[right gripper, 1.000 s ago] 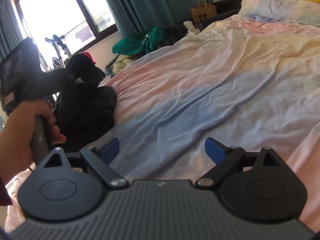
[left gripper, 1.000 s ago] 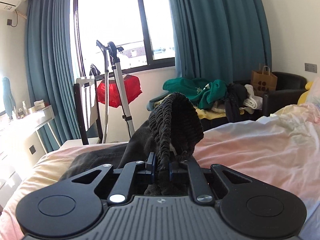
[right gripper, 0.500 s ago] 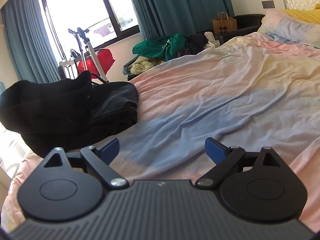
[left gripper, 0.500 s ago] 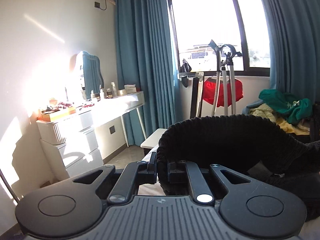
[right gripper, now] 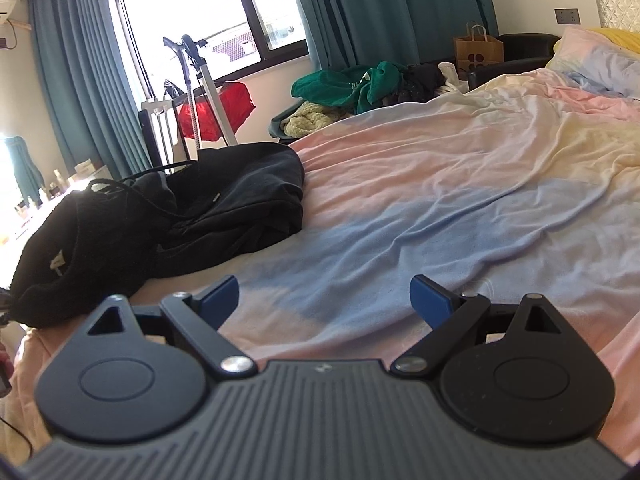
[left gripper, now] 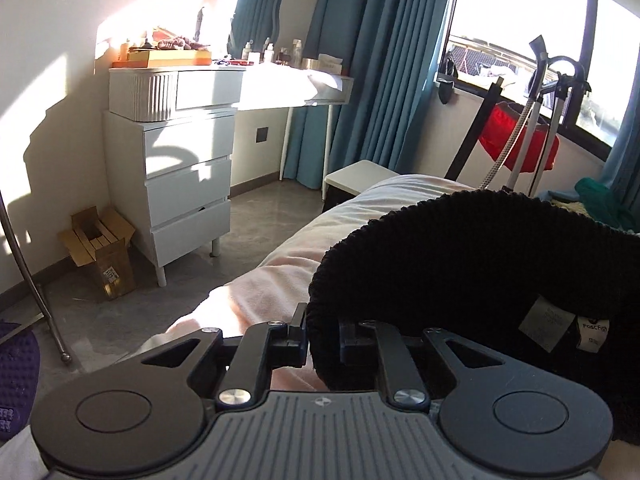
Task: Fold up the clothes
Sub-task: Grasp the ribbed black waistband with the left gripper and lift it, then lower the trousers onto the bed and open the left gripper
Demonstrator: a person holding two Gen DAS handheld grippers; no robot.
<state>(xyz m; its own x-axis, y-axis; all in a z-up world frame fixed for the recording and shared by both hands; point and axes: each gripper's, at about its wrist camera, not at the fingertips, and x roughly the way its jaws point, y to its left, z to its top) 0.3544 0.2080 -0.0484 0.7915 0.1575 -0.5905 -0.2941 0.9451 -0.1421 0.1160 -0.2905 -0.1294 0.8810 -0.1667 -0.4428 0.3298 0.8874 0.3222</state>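
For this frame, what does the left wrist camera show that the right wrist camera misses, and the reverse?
Only the left wrist view shows the left gripper shut on the ribbed hem of the black garment, plus the white drawer chest, the cardboard box on the floor and the garment's labels.

Only the right wrist view shows the right gripper, open over the pastel bedsheet, a pillow and a paper bag.

Both show the black garment, the bed, teal curtains, the window and a red item.

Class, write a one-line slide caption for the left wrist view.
Left gripper clamps the ribbed hem of a black garment over the bed.
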